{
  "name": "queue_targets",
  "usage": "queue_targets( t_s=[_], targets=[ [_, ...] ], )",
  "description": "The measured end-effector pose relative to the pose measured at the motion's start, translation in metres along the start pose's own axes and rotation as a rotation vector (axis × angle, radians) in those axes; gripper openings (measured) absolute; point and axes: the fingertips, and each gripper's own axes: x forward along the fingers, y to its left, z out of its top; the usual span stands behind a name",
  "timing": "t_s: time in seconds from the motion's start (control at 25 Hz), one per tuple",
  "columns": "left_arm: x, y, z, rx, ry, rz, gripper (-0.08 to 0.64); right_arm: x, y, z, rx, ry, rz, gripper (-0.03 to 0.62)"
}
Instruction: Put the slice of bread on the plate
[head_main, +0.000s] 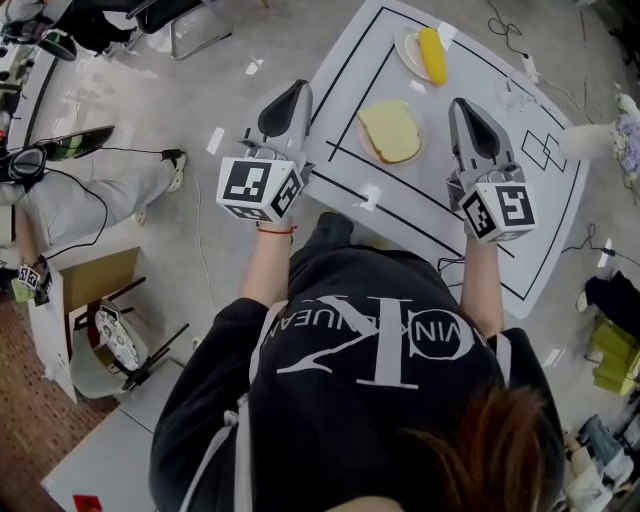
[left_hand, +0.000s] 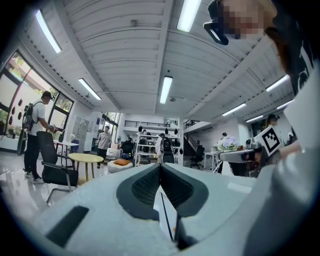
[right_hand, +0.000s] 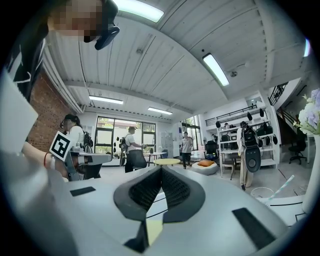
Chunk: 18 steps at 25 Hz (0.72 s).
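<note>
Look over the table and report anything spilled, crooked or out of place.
Nothing stands out. The slice of bread lies flat on its plate, the corn rests on a second plate farther back, and nothing is spilled on the white table.

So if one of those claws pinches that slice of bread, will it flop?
The bread looks soft and thick, so it would probably dent under a pinch and sag a little. It is likely very light. Lying flat on its plate, it should not roll, though a push might slide it.
</note>
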Motion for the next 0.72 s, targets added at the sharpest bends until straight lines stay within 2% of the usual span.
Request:
queue_targets(
  t_s=[0.72],
  targets=[
    [-0.002, 0.000, -0.009, -0.017, 0.010, 0.007, 0.006, -0.002, 0.000, -0.011, 0.017, 0.020, 0.006, 0.000]
  ],
)
